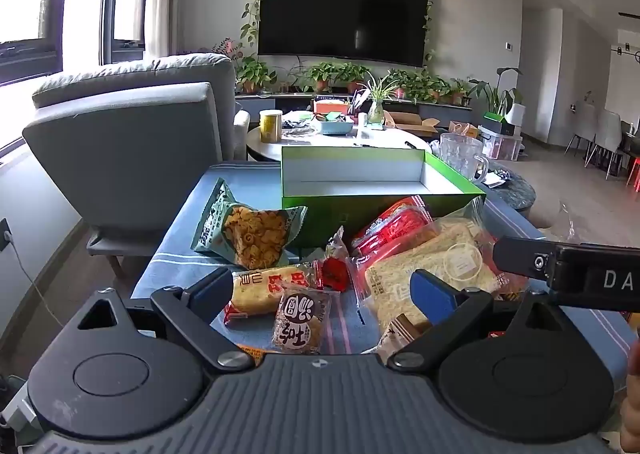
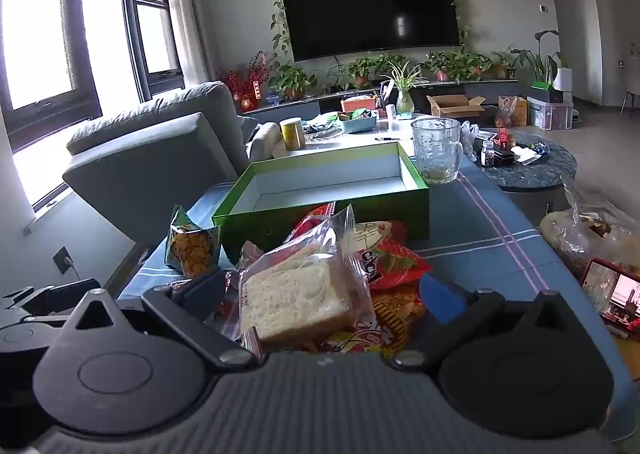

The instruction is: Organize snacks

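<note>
Both claws hang spread wide over a heap of snacks, gripping nothing.

Left claw (image 1: 322, 288) gapes above a small brown pack (image 1: 301, 321) and a yellow bar (image 1: 272, 288); right claw (image 2: 320, 290) stands released with a bagged bread slice (image 2: 298, 294) between its fingers, untouched as far as shows. Left to right on the striped counter (image 2: 480, 230): a green chip bag (image 1: 250, 232), red packs (image 1: 394, 224), the bread. Behind them an open green box (image 1: 372, 190) sits bare inside, a glass mug (image 2: 436, 152) just beside its right corner.

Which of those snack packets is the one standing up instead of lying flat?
The green packet of golden crackers, alone at the left of the pile, beside the green box. It props upright on its crimped end; the bread pack and the small brown cake packet lie flat.
</note>
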Demonstrator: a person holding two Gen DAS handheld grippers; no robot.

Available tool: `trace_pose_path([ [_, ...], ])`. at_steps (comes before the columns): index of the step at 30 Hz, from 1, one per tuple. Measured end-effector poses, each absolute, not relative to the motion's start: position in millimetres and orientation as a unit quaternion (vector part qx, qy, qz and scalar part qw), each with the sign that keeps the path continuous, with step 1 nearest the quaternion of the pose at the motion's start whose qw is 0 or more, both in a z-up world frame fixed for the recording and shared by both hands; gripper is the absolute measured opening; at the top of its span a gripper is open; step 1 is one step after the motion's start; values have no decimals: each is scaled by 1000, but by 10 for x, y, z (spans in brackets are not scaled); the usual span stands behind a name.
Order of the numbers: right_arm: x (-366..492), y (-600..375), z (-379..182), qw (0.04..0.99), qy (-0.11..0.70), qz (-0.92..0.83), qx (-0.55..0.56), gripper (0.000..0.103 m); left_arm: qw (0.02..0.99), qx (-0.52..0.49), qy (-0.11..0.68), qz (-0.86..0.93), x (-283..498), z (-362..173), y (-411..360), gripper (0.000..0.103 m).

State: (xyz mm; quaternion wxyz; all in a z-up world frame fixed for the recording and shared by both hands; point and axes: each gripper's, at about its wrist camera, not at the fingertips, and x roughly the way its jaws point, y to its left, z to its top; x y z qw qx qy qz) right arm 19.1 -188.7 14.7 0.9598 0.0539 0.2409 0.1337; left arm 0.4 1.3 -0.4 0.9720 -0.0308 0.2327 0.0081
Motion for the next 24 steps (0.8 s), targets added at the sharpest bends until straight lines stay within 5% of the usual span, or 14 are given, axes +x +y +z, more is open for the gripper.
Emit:
trace_pose_path([
  [24,207,-1851,70,957,250,138,53,96,966,-33,255,3,31,-48,9,91],
])
